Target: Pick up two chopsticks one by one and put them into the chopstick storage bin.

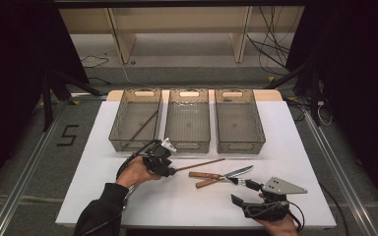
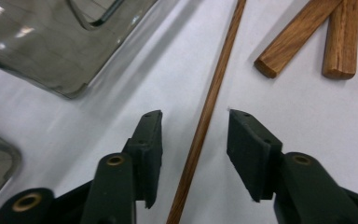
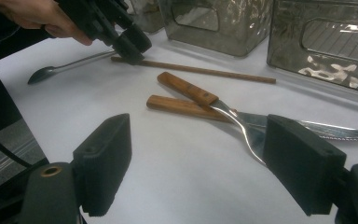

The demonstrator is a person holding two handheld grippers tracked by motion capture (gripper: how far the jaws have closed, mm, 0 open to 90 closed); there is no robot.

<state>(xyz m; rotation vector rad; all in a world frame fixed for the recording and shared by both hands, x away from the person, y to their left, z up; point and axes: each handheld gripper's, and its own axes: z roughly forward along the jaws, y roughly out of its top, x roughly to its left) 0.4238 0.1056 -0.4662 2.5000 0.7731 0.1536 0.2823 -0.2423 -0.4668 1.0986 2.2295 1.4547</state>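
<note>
Left gripper (image 2: 195,154) straddles the chopstick (image 2: 209,107) at frame centre, fingers (image 2: 254,149) apart, not yet gripping; next, close and lift. Right gripper (image 3: 200,163) waits open.

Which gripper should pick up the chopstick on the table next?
Left. The left gripper already straddles the chopstick, pads not yet touching. The right gripper sits open near the knife instead.

Count on the table — three grey mesh bins (image 1: 136,119), (image 1: 188,120), (image 1: 239,121). Two wooden chopsticks: one in the left bin (image 1: 144,125), one loose (image 1: 200,164). Two wood-handled utensils crossed (image 1: 204,175), (image 1: 207,183) — one spoon (image 3: 65,67). Two grippers (image 1: 172,169), (image 1: 240,191).
</note>
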